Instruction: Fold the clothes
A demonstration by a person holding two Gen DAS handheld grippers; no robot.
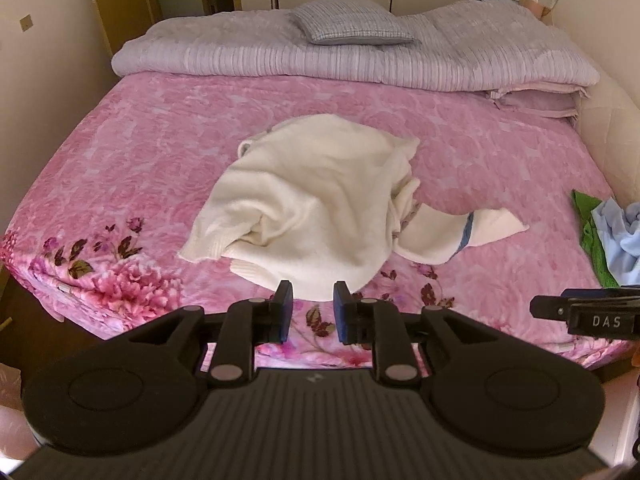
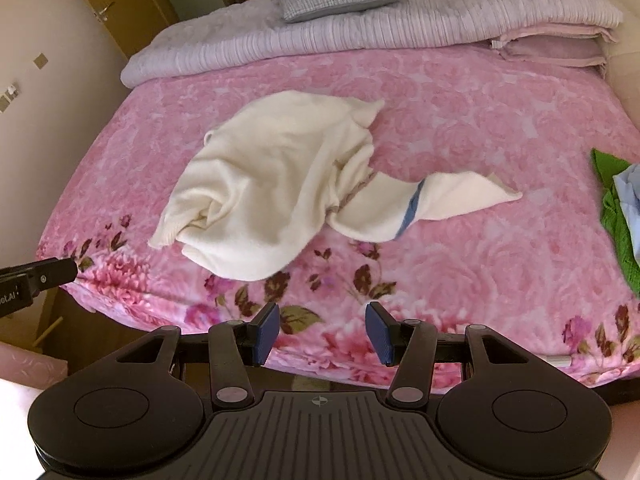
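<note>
Lettering "DAS": white capitals on the black body of the right gripper (image 1: 582,314), seen in the left wrist view to the right of the left gripper (image 1: 312,307) and level with its fingertips.
Partial lettering: a few white characters on the black body of the left gripper (image 2: 38,278), seen at the left edge of the right wrist view, left of the right gripper (image 2: 323,330); cut off and too blurred to read.
Small emblems: one pale mark on each gripper's ribbed black base, just behind the claw; not legible as text.

The green garment (image 2: 614,216) and blue cloth (image 2: 630,196) run off the right edge.
</note>
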